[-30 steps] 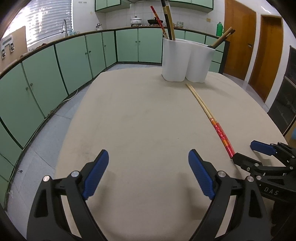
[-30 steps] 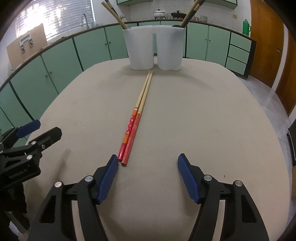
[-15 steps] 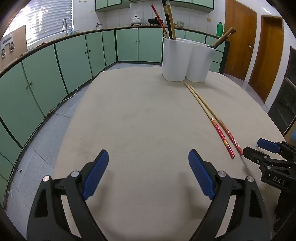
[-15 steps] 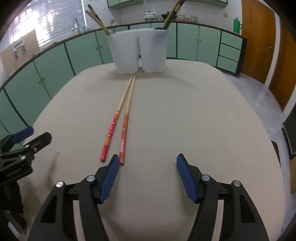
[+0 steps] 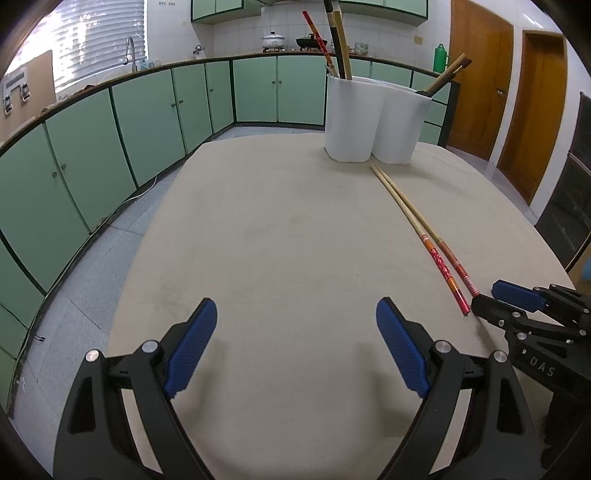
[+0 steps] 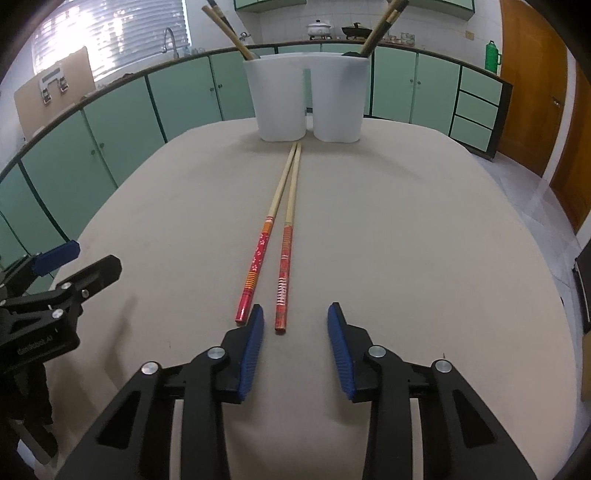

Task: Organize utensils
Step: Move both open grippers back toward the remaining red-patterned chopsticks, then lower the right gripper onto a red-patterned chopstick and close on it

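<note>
Two chopsticks [image 6: 286, 236] with red patterned handles lay side by side on the beige worktop [image 6: 406, 229], their pale tips close together just in front of the white utensil holder [image 6: 308, 101] at the far edge and their red ends spread slightly apart toward the near edge. The holder, two joined cups, already held more chopsticks [image 6: 382, 26] leaning out of each cup.

The right hand-held gripper [image 6: 295, 332] hovered at the red ends, its jaws closing but not yet clenched: the butt of the right-hand chopstick sat just inside the gap next to the left blue pad [image 6: 253, 350], no pad pressing on it, and the other chopstick's end lay just outside that pad.

The left hand-held gripper [image 5: 295, 347] hung released, jaws wide, over bare worktop nearer the left edge, holding nothing.
</note>
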Available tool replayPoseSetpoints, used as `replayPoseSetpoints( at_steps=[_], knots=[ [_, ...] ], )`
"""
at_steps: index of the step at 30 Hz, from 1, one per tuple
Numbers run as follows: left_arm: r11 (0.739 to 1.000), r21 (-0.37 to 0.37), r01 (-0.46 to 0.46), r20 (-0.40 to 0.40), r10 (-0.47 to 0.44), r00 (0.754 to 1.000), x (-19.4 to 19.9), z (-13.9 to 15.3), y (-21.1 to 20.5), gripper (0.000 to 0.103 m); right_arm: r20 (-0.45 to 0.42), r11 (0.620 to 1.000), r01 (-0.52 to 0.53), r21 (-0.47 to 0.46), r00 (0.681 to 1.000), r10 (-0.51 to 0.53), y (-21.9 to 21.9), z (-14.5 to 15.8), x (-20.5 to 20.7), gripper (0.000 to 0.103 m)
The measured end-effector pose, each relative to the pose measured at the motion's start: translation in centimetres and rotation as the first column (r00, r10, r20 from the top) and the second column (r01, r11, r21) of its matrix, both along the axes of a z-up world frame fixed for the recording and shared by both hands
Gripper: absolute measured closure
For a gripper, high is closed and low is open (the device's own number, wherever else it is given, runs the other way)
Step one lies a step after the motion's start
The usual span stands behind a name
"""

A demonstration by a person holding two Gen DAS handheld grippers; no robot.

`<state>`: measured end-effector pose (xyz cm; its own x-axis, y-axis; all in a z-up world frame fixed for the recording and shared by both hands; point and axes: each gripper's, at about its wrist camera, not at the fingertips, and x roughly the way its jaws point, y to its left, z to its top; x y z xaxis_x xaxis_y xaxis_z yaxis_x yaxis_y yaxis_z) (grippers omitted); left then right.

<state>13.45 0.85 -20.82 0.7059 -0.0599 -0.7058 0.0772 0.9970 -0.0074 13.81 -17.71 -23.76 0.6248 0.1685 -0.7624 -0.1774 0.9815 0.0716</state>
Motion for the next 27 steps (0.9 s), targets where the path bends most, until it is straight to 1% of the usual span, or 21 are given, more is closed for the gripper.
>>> replayPoseSetpoints(
  at_steps=[3,5,6,11,20,24,27],
  knots=[
    [1.000,0.002,0.000,-0.001,0.000,1.000,0.0,0.0,-0.1,0.017,0.001,1.000,0.001,-0.008,1.000,-0.001,0.3,0.0,-0.1,0.073],
    [1.000,0.002,0.001,-0.001,-0.001,1.000,0.0,-0.1,-0.1,0.017,0.001,1.000,0.002,-0.011,1.000,-0.002,0.4,0.0,-0.2,0.079],
    [1.000,0.002,0.001,-0.001,-0.001,1.000,0.0,-0.1,-0.1,0.017,0.000,1.000,0.002,-0.007,1.000,-0.002,0.3,0.0,-0.2,0.080],
    [1.000,0.006,0.003,-0.006,-0.003,1.000,0.1,-0.2,-0.4,0.017,-0.006,1.000,0.002,0.013,1.000,-0.002,0.1,0.0,-0.3,0.096],
    [1.000,0.005,0.013,-0.016,-0.013,1.000,0.1,-0.3,-1.3,0.017,-0.003,0.998,0.016,0.064,1.000,-0.016,-1.2,0.2,-0.7,0.097],
    [1.000,-0.010,0.027,-0.021,-0.028,0.999,0.2,-0.3,-2.2,0.017,0.005,0.997,0.038,0.066,0.999,-0.039,-2.5,0.3,-1.2,0.097],
    [0.999,-0.016,0.046,-0.026,-0.046,0.999,0.2,-0.4,-3.4,0.017,0.006,0.994,0.073,0.083,0.997,-0.074,-4.0,0.4,-1.4,0.097]
  ],
)
